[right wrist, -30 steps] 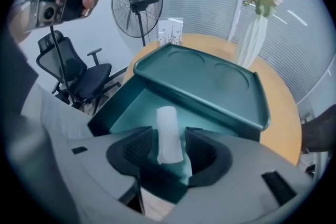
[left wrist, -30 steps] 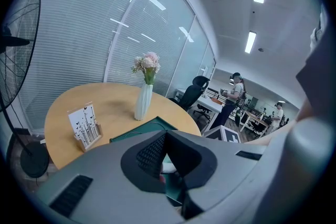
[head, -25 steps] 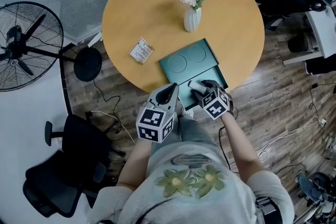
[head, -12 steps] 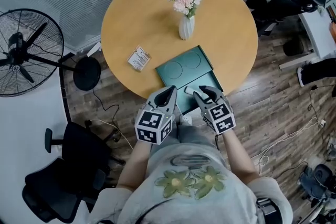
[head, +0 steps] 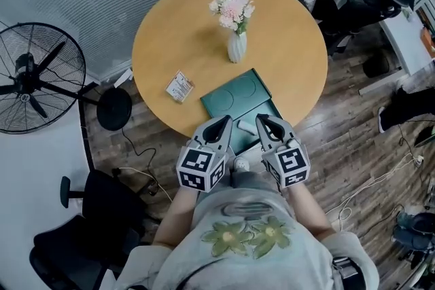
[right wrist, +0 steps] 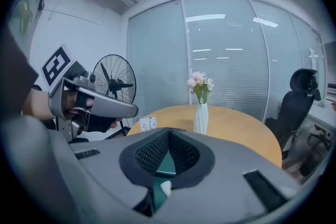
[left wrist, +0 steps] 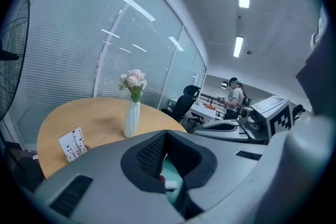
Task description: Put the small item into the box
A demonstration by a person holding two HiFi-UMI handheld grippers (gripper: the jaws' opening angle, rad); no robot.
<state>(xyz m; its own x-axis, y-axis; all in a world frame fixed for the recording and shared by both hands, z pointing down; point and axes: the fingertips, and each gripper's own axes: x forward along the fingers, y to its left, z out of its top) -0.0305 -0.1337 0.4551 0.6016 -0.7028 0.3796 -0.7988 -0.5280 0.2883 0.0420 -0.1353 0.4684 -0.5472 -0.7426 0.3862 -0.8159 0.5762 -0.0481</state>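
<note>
Two hand-held tools, the left gripper [head: 223, 121] and the right gripper [head: 262, 121], hover side by side at the near edge of a round wooden table [head: 183, 24], over an open teal box [head: 236, 96]. The small white item [head: 242, 125] lies inside the box, seen between the two tips and touched by neither. The left gripper's jaws are pressed together on nothing. The right gripper's jaws have just closed, likewise empty. A vase of flowers [head: 235, 45] and a small card [head: 179, 86] stand beyond.
</note>
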